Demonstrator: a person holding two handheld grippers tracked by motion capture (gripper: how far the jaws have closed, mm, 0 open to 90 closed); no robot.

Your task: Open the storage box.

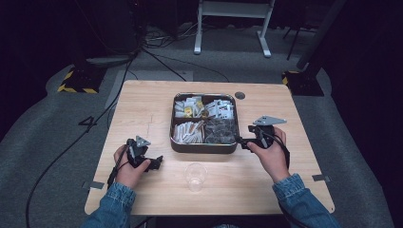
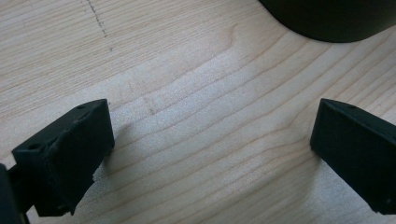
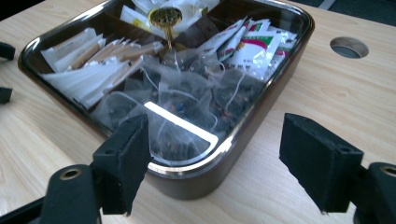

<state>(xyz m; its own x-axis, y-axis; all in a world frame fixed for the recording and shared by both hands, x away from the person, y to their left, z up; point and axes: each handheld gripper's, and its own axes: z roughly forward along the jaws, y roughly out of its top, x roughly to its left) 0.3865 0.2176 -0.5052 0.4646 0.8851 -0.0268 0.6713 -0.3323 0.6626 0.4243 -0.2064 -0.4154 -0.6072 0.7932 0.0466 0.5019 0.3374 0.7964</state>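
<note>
- The right tool (image 1: 243,141) hovers just beside the right near corner of the metal tray (image 1: 203,148), and its jaws stand wide apart with nothing between them.
- In the right gripper view, the tray (image 3: 261,107) lies directly ahead of these jaws, and the nearest compartment holds the clear tea bags (image 3: 187,105), just over the rim.
- In the high view, the tea bags (image 1: 219,130) lie to the left of the right tool and a little further from the person; I judge that the move must go over the rim and then down.
- The left tool (image 1: 156,163) is low over the bare counter (image 1: 142,109), well apart from the tea bags, jaws also apart and empty; the right hand (image 1: 271,154) is clearly nearer.
- The tray's long side runs across the counter, so the right tool meets it at the corner.
- A clear plastic cup (image 1: 196,176) stands upright near the front edge, between both hands; it is possibly the place for a bag.
</note>
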